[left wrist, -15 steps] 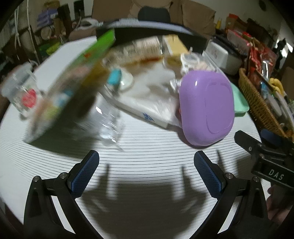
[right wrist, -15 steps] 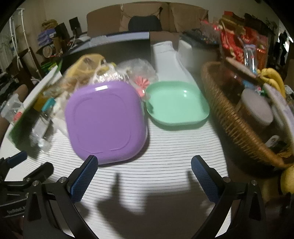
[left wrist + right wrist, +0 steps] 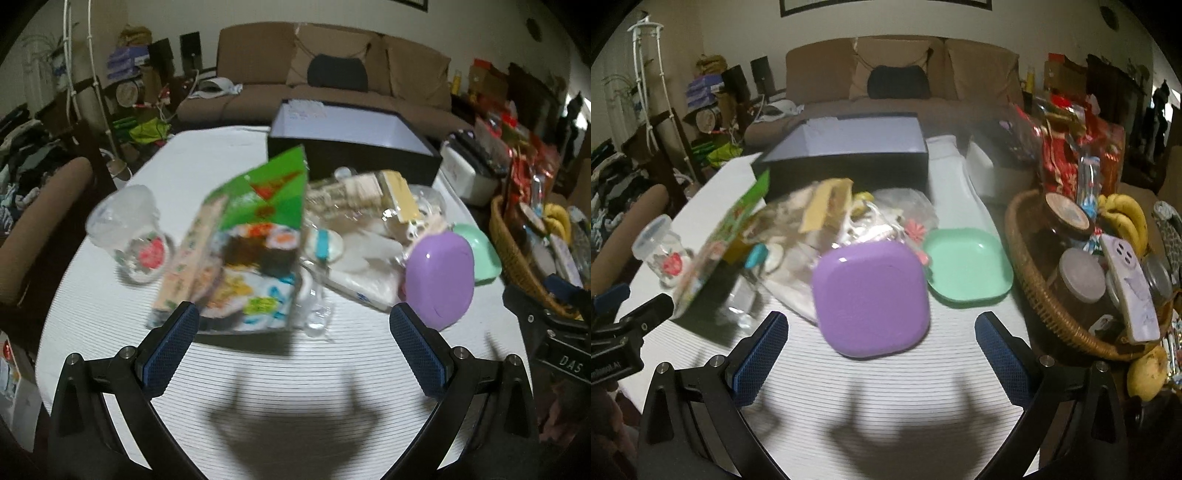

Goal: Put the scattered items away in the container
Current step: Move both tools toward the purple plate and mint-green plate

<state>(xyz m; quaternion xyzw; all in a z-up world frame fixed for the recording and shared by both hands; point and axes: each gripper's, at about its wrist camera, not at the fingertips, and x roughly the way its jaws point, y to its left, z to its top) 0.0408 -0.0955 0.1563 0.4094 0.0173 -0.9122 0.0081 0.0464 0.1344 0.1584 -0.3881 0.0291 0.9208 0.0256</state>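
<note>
Left wrist view: we are holding the left tool (image 3: 295, 350) with its jaws standing wide apart and nothing between them, above the striped bench (image 3: 280, 373). Just beyond its blue pads (image 3: 171, 347) a green packet (image 3: 255, 251) is leaning, tilted, against the pile. A glass cup (image 3: 136, 236) is lying to the packet's left, apart from it. A purple lid (image 3: 439, 275) is lying upside down at the right of the pile, with a green dish (image 3: 480, 251) behind it. The black box (image 3: 351, 147), open at the top, is sitting at the far side of the bench, behind the pile.

Right wrist view: we are holding the right tool (image 3: 882, 352) likewise spread wide and gripping nothing. The purple lid (image 3: 871, 299) is lying just ahead, roughly between the two pads, though not touched by them. The green dish (image 3: 967, 266) is sitting just right of it, the wicker basket (image 3: 1056, 317) of jars and bananas farther right. The black box (image 3: 849, 158) is standing behind the heap of bags; the green packet (image 3: 720, 243) and cup (image 3: 663, 251) are at the left.
</note>
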